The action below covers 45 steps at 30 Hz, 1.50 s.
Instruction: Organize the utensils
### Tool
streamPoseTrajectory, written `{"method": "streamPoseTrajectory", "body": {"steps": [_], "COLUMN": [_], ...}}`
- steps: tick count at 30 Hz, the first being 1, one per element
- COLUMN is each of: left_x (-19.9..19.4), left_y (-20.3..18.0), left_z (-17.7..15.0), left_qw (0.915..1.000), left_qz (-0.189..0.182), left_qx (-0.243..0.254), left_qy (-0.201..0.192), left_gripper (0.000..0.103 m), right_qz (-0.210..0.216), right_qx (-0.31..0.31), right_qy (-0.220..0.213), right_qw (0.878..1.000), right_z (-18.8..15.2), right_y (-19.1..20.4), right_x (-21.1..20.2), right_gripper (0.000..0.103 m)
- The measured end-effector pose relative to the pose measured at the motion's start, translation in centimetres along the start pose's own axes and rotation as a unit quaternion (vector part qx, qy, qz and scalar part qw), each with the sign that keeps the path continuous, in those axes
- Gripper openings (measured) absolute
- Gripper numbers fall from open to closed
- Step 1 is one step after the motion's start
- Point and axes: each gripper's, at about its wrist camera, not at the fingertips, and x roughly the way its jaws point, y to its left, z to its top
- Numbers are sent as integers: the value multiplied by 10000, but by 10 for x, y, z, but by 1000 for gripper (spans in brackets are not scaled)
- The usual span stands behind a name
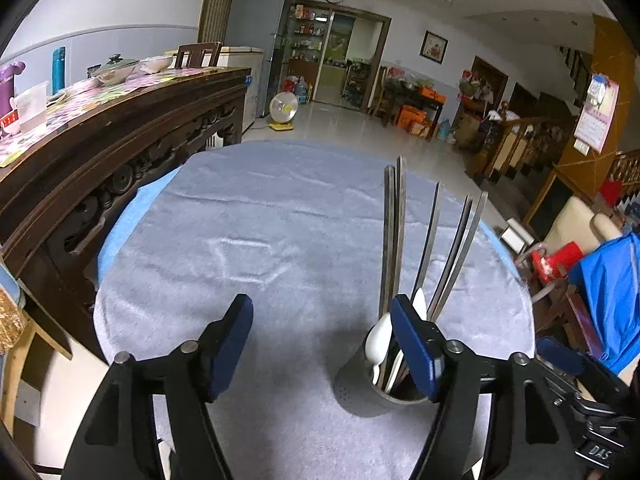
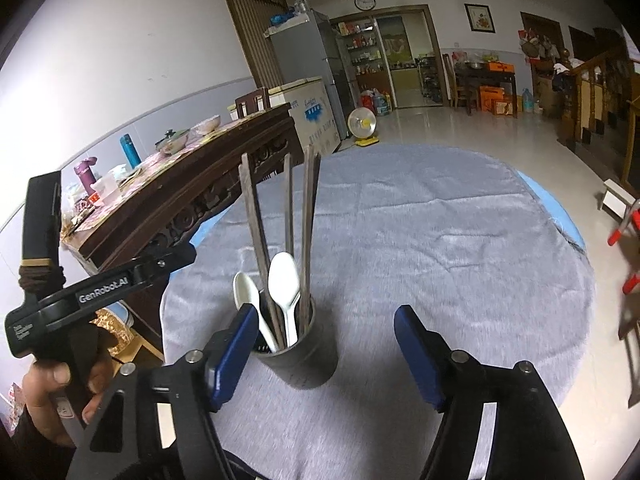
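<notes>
A dark cup [image 2: 304,354] stood upright on the grey cloth [image 2: 440,240] that covered the round table, on the side nearer the carved sideboard [image 2: 192,196] and close to the near edge. It held 2 white spoons [image 2: 283,280], bowls up, and several long chopsticks [image 2: 308,216] that fanned out above its rim.

The left gripper [image 1: 320,344] hung over the cloth with its jaws spread wide and nothing between them; its right finger [image 1: 412,344] overlapped the cup's rim [image 1: 400,398] in the left wrist view (contact could not be told). The right gripper [image 2: 324,344] was also spread wide and held nothing, its left finger [image 2: 232,352] just beside the cup.

Most of the cloth lay bare: a broad stretch to the right of the cup and all of the far half up to the table's far edge [image 2: 400,146]. A blue rim [image 2: 560,216] showed past the cloth at the right edge. Beyond that was open tiled floor [image 2: 460,124], with a small fan [image 2: 362,124] standing on it.
</notes>
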Motion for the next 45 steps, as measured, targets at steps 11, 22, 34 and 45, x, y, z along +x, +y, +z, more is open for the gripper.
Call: {"method": "streamPoseTrajectory", "body": {"steps": [11,22,34,45], "left_x": [-7,-17,-19,-22], "left_y": [0,-7,-13,-18], "left_z": [-11,-10,-9,-10], "left_qw": [9993,9985,9988,9975], "left_qz": [339,397,278,465], "left_qx": [172,356,409,531], "left_qy": [14,-76,65,-24], "left_gripper": [90,97,99,99], "right_qz": [-11,-363,-558,-586], "right_qx": [-323,-604,-618,-631], "right_qy": [187,100,148,176], "right_qw": [9993,9975,9964,9961], "right_z": [-6,-1,-1,1], "right_y": [25,36,34,33], "right_x": [-7,-12,-10,-8], "right_gripper": [84,89,91,91]}}
